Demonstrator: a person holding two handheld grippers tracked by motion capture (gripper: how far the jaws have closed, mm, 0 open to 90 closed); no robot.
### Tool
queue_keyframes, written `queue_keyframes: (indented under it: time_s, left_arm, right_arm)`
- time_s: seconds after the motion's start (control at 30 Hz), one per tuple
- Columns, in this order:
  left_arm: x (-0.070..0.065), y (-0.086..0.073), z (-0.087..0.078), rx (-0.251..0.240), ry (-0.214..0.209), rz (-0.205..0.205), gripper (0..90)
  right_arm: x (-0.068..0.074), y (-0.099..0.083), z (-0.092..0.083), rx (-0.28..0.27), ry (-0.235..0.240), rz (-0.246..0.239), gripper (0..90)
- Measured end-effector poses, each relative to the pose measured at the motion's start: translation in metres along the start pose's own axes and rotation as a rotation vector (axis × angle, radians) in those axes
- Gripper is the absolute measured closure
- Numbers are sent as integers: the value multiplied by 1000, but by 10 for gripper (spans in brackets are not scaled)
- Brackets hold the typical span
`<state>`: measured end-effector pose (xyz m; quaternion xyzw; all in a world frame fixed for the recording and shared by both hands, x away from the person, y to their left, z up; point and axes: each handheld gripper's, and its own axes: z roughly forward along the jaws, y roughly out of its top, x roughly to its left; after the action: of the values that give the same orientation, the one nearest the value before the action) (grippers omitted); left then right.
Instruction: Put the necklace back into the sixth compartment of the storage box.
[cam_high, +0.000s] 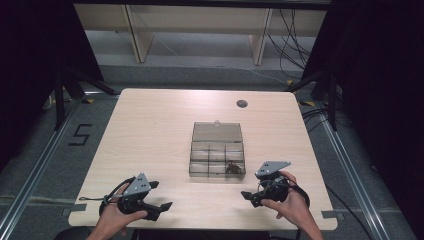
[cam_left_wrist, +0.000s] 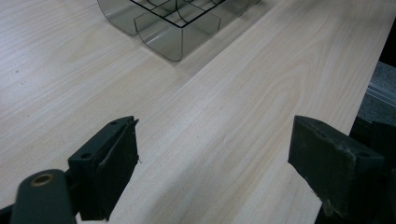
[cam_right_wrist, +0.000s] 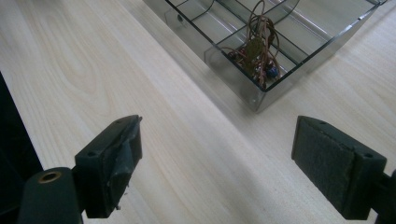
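Both grippers hang with jaws wide and empty at the near edge, the open box waiting between and beyond them.

Right gripper (cam_right_wrist: 217, 165) first: jaws spread wide, nothing between them but bare wood, and dead ahead sits the near right corner of the clear compartment box (cam_right_wrist: 261, 100) with a tangle of brown wire and small beads (cam_right_wrist: 256, 51) lying in that corner cell. Left gripper (cam_left_wrist: 215, 161) is just as wide, pointed across the table (cam_left_wrist: 243, 107) at the box's near left corner, well apart from it. From above, the box (cam_high: 217, 159) lies mid-table, its lid (cam_high: 217, 132) flung back flat behind it. My read: this is the approach, nothing grasped yet. Next, I'd say, the right gripper needs to dip into that cell and pinch the tangle without snagging the dividers, perhaps while the left steadies the box.
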<state>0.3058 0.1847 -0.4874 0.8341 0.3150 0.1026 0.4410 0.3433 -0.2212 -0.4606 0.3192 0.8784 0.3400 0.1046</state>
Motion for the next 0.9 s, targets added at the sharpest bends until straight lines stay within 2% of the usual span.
queue_keyframes:
  time_s: [0.03,0.07,0.1,0.17,0.2,0.23,0.27,0.3,0.33,0.4,0.43,0.47,0.5,0.53,0.57,0.6,0.63,0.67,0.7,0.73,0.77,0.8,0.83,0.87,0.9]
  left_arm:
    - [0,0,0,0,0,0,153]
    - [0,0,0,0,0,0,153]
    - [0,0,0,0,0,0,153]
    - [0,0,0,1,-7,1,153]
    - [2,1,-1,16,1,27,153]
    - [2,1,-2,25,3,20,153]
    - [1,0,-1,6,-9,-1,153]
    - [0,0,0,0,-1,-1,153]
    - [0,0,0,1,-1,-1,153]
    - [0,0,0,4,-9,-1,153]
    - [0,0,0,-8,-5,-8,153]
    - [2,1,-1,20,3,19,153]
    - [1,0,-1,8,7,9,153]
    - [0,0,0,-3,2,-3,153]
    - [1,0,-1,6,-6,0,153]
    - [0,0,-1,6,-6,-3,153]
    - [0,0,-1,7,-6,-3,153]
    - [0,0,0,0,-7,-2,153]
    - [2,1,-2,22,4,21,153]
    - [2,1,-2,24,5,27,153]
    - [2,1,-2,21,8,25,153]
    - [2,1,-2,25,6,19,153]
    - [2,1,-2,24,6,19,153]
    - [2,0,-1,16,10,17,153]
    - [0,0,-1,9,-6,0,153]
  right_arm:
    - [-1,0,-1,5,16,-14,170]
    - [1,-2,0,0,-3,26,170]
    - [1,-3,0,-5,-2,9,170]
    - [2,-4,-1,4,-6,26,170]
    - [0,-4,-1,13,2,8,170]
    - [-1,-5,0,11,8,-10,170]
    - [2,-6,-2,19,-10,36,170]
    - [0,-7,-2,16,-10,14,170]
    - [1,-8,0,-2,-18,27,170]
    - [0,-9,-2,10,-9,14,171]
    - [1,-10,-2,17,-8,28,171]
    - [0,-11,-1,5,2,0,170]
    - [1,-12,0,-15,-9,23,171]
    - [3,-12,-2,-6,-9,38,171]
    - [2,-13,-2,-11,-18,25,171]
    - [2,-13,-3,0,-5,14,171]
    - [3,-15,-2,-28,-7,33,171]
    - [4,-16,-2,-19,-20,33,171]
    - [5,-17,-3,-7,-10,42,171]
    - [5,-20,-1,-11,-16,34,171]
    - [5,-20,-1,-11,-16,34,171]
    - [4,-20,-1,-8,0,9,171]
    - [5,-22,2,-26,0,17,171]
    - [5,-22,1,-17,-9,20,171]
    - [7,-23,0,-10,-2,36,171]
